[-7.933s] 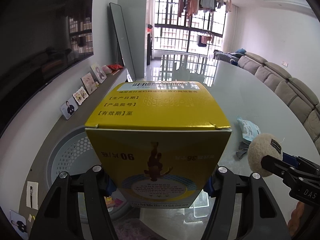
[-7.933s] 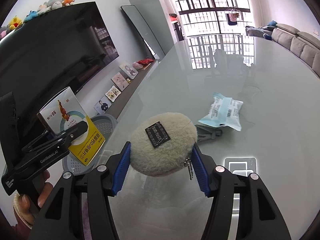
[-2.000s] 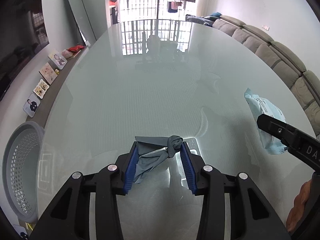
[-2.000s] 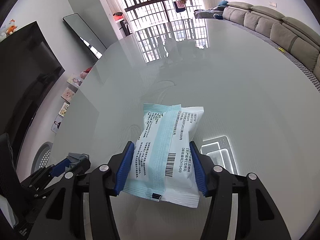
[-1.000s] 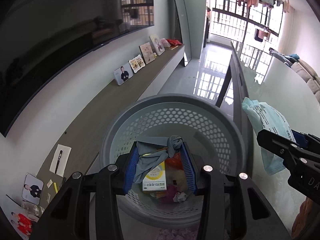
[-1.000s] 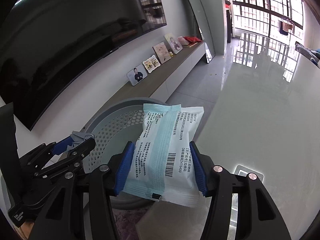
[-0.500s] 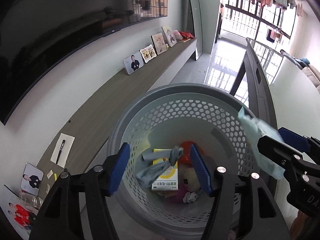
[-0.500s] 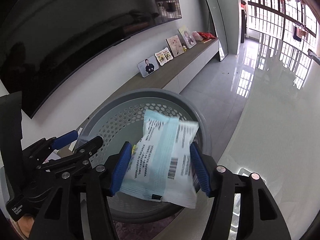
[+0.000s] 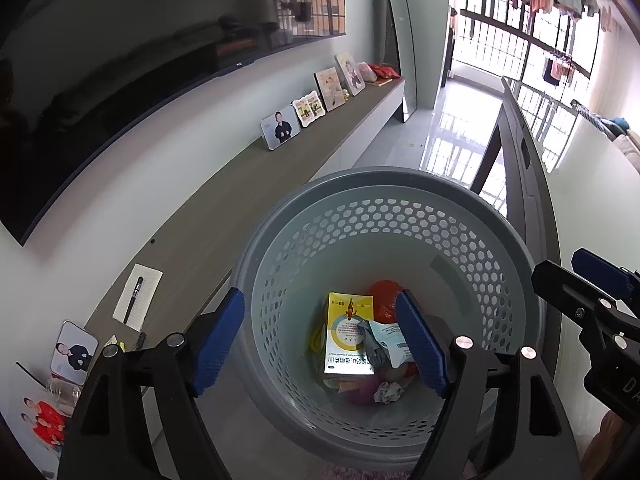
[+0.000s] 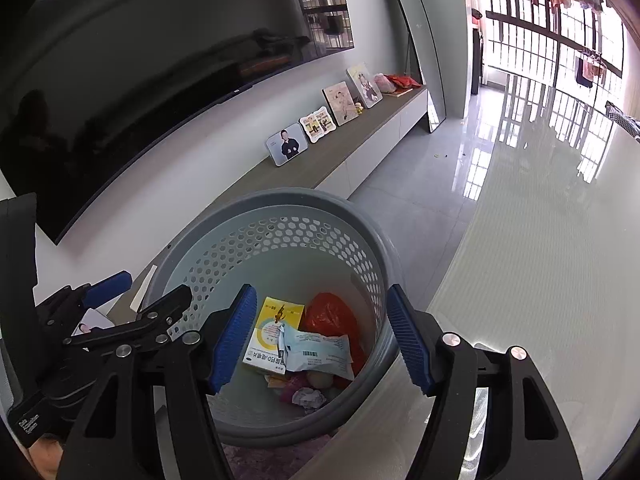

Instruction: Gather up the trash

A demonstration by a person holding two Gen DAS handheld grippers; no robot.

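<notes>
Found left gripper (image 9: 320, 336) jaws opening, nothing between them, poised over basket (image 9: 516, 280) for the drop. Found right gripper (image 10: 322, 334) spread likewise, empty, at 3 o'clock of the left. Noted blue packet (image 10: 320, 354) and grey cloth (image 9: 370, 346) lying at basket bottom atop yellow box (image 9: 348, 332), red bag (image 10: 330, 314) at 12 o'clock. Judged both drops complete.

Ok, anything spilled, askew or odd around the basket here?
Nothing stands out. The grey basket stands upright, and the yellow box, pale blue packet and red bag all lie inside it. Both the left gripper, opening, and the right gripper are empty.
</notes>
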